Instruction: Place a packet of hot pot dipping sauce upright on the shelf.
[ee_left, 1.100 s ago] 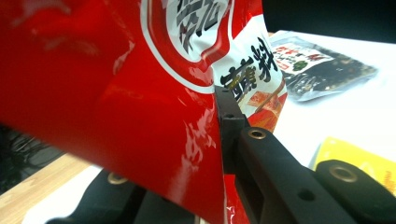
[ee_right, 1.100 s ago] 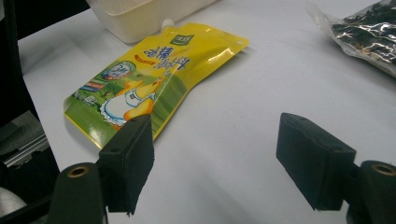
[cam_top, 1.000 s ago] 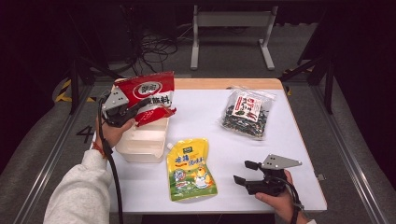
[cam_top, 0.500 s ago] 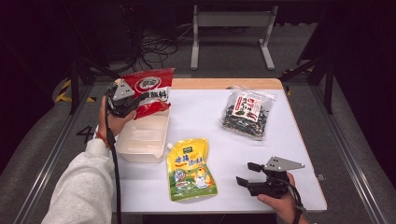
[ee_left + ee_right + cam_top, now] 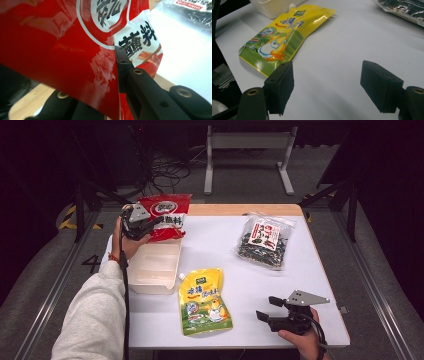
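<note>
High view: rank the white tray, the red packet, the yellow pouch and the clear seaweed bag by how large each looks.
1. white tray
2. yellow pouch
3. red packet and clear seaweed bag: too alike to rank, and the left claw covers part of the packet.

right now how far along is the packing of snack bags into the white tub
Early. Nothing lies in the white tub yet. In hand: the left gripper is shut on the red bag, held at the tub's far end. Left: the yellow pouch and the clear seaweed bag lie on the table, probably next. The right gripper rests open, with nothing between its jaws.
</note>
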The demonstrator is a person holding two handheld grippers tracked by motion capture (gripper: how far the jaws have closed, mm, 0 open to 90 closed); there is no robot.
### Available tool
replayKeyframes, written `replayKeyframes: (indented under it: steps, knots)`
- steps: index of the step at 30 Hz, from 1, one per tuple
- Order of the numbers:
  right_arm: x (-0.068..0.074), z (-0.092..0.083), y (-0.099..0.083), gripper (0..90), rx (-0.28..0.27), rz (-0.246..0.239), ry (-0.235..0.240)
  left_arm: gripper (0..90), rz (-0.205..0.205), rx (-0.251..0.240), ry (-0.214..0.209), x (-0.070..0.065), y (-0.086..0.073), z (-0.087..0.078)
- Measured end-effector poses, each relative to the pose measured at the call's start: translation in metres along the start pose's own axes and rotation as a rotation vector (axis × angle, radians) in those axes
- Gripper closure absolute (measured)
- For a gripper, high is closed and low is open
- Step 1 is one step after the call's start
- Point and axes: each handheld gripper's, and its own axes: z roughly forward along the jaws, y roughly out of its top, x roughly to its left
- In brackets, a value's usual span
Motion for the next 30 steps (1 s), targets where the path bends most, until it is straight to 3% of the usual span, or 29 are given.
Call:
replayKeyframes:
  steps: [3, 8, 12, 16, 19, 21, 23, 27, 30]
  knots:
    - [0.001, -0.001, -0.001, 26.8, 0.005, 0.002, 0.005, 89.9, -0.005, 0.004, -0.014, 0.003, -0.002, -0.003]
    - [0.001, -0.001, -0.001, 26.5, 0.004, -0.002, 0.005, 90.0, 0.026, 0.050, -0.021, 0.004, -0.002, -0.009]
    - [0.001, -0.001, 0.001, 26.2, 0.000, -0.003, 0.009, 89.7, 0.023, 0.053, -0.060, -0.001, -0.001, -0.004]
    - [0.002, 0.001, 0.002, 26.0, 0.007, -0.012, 0.018, 87.7, 0.024, 0.089, -0.060, -0.008, -0.007, 0.009]
    - [0.003, 0.002, 0.003, 25.9, 0.012, -0.018, 0.024, 80.3, -0.033, 0.058, -0.045, -0.003, -0.010, 0.004]
    - [0.003, 0.002, 0.003, 25.9, 0.014, -0.017, 0.026, 74.9, -0.044, 0.062, -0.028, 0.000, -0.012, -0.001]
    - [0.003, 0.002, 0.003, 25.9, 0.013, -0.016, 0.026, 77.2, -0.050, 0.070, -0.028, 0.001, -0.013, -0.003]
    - [0.002, 0.002, 0.005, 25.9, 0.010, -0.027, 0.031, 82.8, -0.100, 0.057, -0.040, 0.008, -0.024, -0.014]
    - [0.003, 0.005, 0.007, 25.9, 0.015, -0.033, 0.035, 89.7, -0.107, 0.063, -0.051, 0.008, -0.028, -0.014]
